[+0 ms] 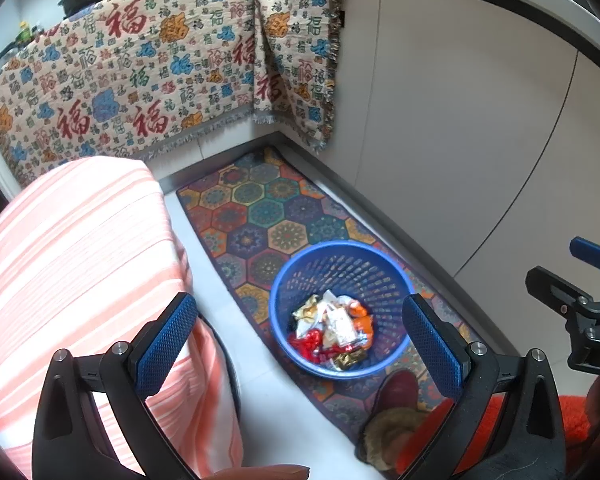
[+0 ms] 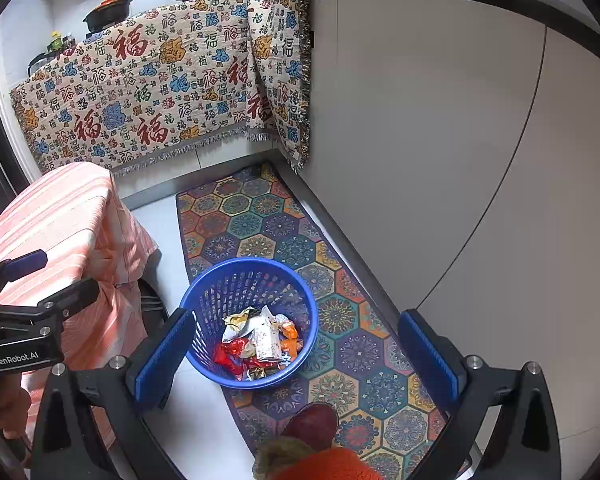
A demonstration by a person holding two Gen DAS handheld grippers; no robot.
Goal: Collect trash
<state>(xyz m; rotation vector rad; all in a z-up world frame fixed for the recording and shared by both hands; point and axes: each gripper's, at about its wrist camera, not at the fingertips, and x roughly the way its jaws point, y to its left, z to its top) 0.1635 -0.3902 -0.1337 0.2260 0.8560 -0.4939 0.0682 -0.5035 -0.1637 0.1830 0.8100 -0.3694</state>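
Note:
A blue perforated plastic basket (image 1: 284,292) stands on the floor on a patterned rug and holds several crumpled wrappers (image 1: 332,330). It also shows in the right wrist view (image 2: 204,292), with the wrappers (image 2: 260,340) inside. My left gripper (image 1: 300,344) is open and empty, held high above the basket. My right gripper (image 2: 296,356) is open and empty, also above the basket. The right gripper shows at the right edge of the left wrist view (image 1: 580,280); the left gripper shows at the left edge of the right wrist view (image 2: 40,288).
A table under an orange-striped cloth (image 1: 72,248) stands left of the basket. A colourful hexagon rug (image 2: 340,320) runs along white cabinets (image 2: 440,140). A cloth with red characters (image 2: 140,92) hangs over the far counter. The person's slippered foot (image 2: 312,424) is near the basket.

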